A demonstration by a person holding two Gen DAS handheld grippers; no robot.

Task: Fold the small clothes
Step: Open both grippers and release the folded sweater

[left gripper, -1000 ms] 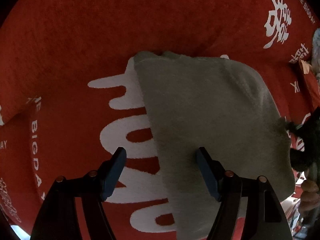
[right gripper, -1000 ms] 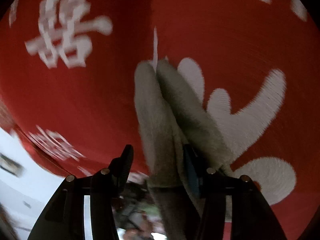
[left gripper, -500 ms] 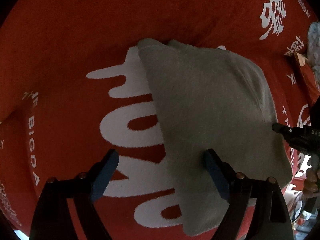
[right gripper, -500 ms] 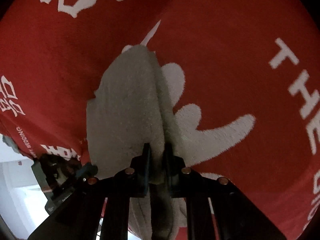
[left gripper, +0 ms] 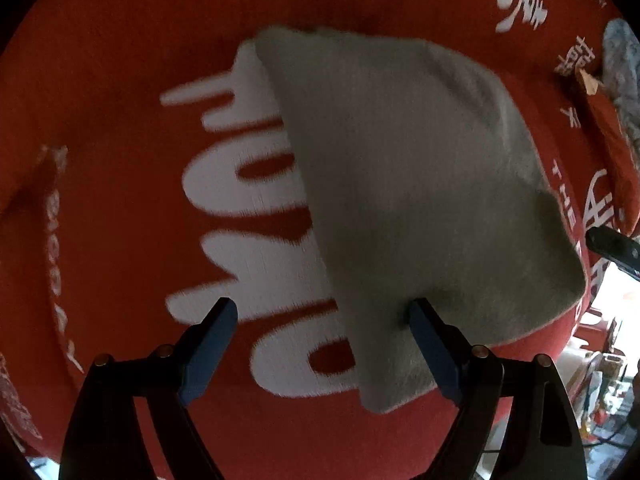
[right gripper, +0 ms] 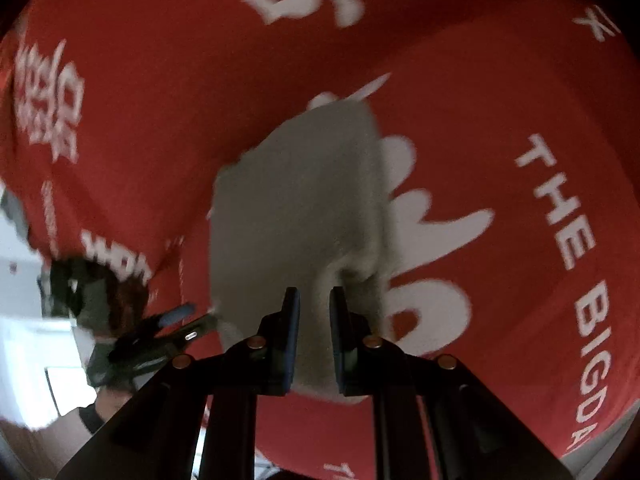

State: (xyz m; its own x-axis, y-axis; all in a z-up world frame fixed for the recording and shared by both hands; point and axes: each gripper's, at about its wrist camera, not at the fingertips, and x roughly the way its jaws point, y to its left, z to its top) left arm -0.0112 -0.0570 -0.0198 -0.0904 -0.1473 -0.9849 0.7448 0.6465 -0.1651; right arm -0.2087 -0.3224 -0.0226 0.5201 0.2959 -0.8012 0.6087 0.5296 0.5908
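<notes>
The right hand-held gripper [right gripper: 314,300] has gone from wide open a second ago to pinched on the near edge of the small grey-green fleecy cloth [left gripper: 400,184], and it is still clamped there, with a ridge of fabric bunched between its blue pads. The left hand-held gripper [left gripper: 324,320] stays open, its jaws spread wide; one pad rests against the cloth's near edge and the other hangs over the bare cover (it holds nothing). Since the earlier frames the cloth has spread flatter and its free edge has shifted across. I judge that one fold is already laid and the right side is drawing the cloth taut or starting the next fold.

The cloth lies doubled on the red plush cover with white lettering [left gripper: 120,80], roughly mid-cover, over the large white letters.

Readable writing on the cover: "THE BIGDA" in the right wrist view (the last letters run off the edge), large rounded letters that look like "WOW", though partly hidden, and big white Chinese characters, too blurred to make out. No garment label shows.
</notes>
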